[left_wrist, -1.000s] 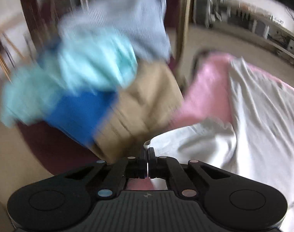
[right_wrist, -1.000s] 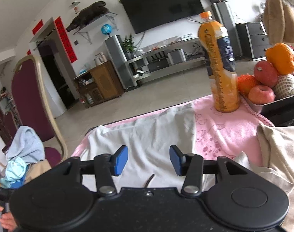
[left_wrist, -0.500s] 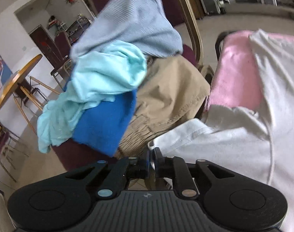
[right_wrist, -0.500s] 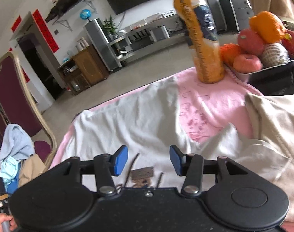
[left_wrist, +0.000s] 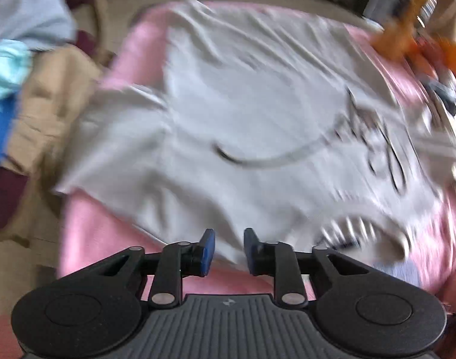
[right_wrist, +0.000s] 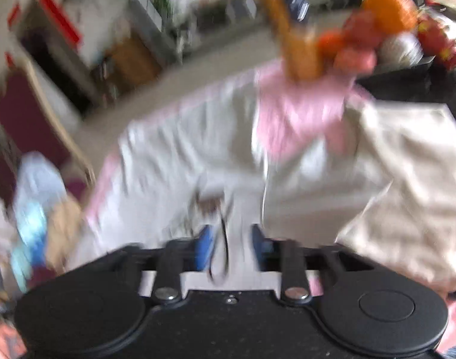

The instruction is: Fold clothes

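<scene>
The left gripper (left_wrist: 228, 248) is pointing down at the near edge of a white cotton T-shirt with a dark line drawing (left_wrist: 257, 113), its blue-padded jaws standing a narrow gap apart. The hem of the shirt is lying in that gap, but the pads are not visibly pressing on it, so nothing is being held. The right gripper (right_wrist: 232, 246) is hovering over the same white T-shirt (right_wrist: 180, 161); its jaws have just been closing and are now showing a narrow gap with white cloth and a dark printed line between them. Through the blur I cannot tell whether the pads are pinching the fabric.

The T-shirt is lying spread flat on a pink towel-like cloth (left_wrist: 87, 233) covering the table. In the left wrist view its long axis is running from the near edge away toward the far edge, one sleeve sticking out to the left. A beige folded garment (right_wrist: 407, 179) is lying just beside the shirt on the right. An orange drink bottle (right_wrist: 293, 36) and a tray of fruit (right_wrist: 386, 36) are standing at the far corner, and a pile of clothes is sitting on a maroon chair (left_wrist: 3, 191) to the left
</scene>
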